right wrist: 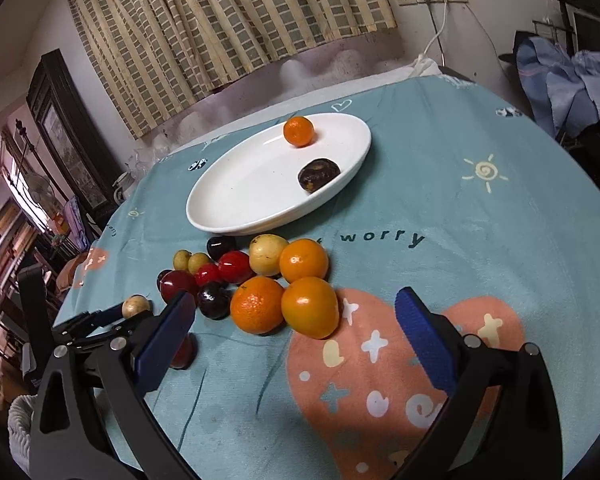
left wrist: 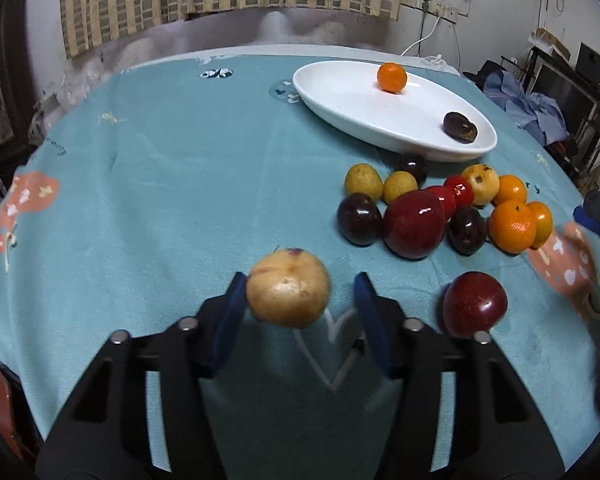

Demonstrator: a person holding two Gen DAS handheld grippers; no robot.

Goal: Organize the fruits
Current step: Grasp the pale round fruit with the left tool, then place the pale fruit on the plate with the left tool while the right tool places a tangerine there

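Observation:
My left gripper [left wrist: 300,300] is open. A tan round fruit [left wrist: 288,287] sits between its blue pads, against the left pad and clear of the right one. It also shows in the right wrist view [right wrist: 135,306]. A white oval plate [left wrist: 352,104] holds one orange [left wrist: 392,77] and a dark brown fruit [left wrist: 460,127]. A pile of fruits lies in front of the plate: a big dark red apple [left wrist: 415,225], dark plums, yellow fruits and oranges [right wrist: 310,312]. A red apple [left wrist: 474,305] lies apart. My right gripper [right wrist: 296,320] is open and empty, just short of the oranges.
A teal cloth with pink patches [right wrist: 380,380] covers the round table. The plate [right wrist: 228,196] stands toward the far side. Curtains and a wall lie behind the table. Clothes and shelves [left wrist: 540,108] stand off the right edge.

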